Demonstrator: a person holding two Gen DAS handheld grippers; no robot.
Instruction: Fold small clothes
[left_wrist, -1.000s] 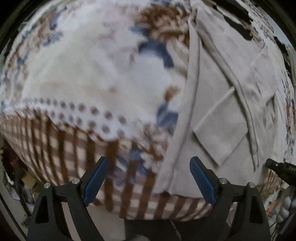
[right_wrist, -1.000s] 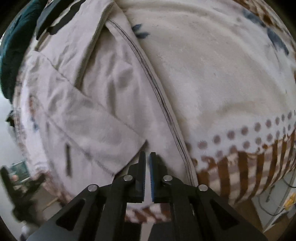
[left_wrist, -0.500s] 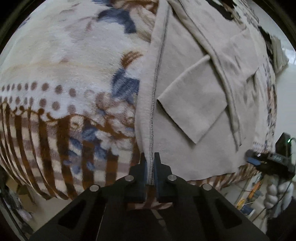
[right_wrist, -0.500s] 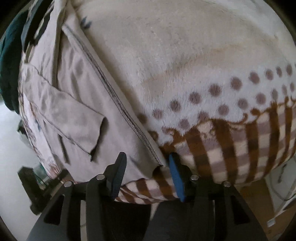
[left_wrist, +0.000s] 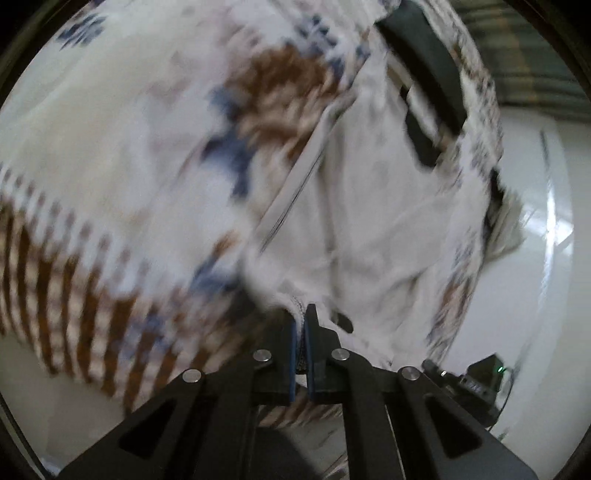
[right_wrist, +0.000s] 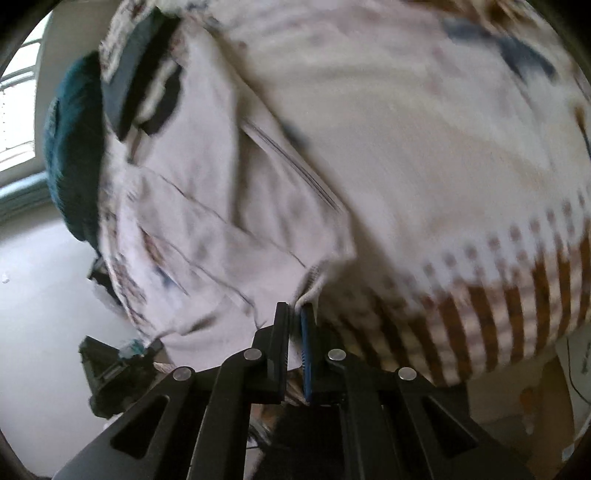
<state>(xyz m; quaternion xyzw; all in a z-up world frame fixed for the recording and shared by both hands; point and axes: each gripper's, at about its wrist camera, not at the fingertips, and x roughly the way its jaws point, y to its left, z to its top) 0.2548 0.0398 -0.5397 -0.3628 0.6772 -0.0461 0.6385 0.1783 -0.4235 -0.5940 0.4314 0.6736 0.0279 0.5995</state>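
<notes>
Left wrist view showed the left gripper (left_wrist: 300, 325) clenched on the near hem of one beige garment (left_wrist: 369, 206), which lay blurred on one patterned fleece blanket (left_wrist: 110, 147) near the blanket's checked front edge. In the right wrist view, the right gripper (right_wrist: 295, 325) was likewise clamped on the same garment's (right_wrist: 207, 192) near edge, its two fingers pinching a fold of cloth. One dark striped garment (right_wrist: 144, 85) and one teal cloth (right_wrist: 74, 147) lay toward the blanket's (right_wrist: 443, 129) far left edge.
</notes>
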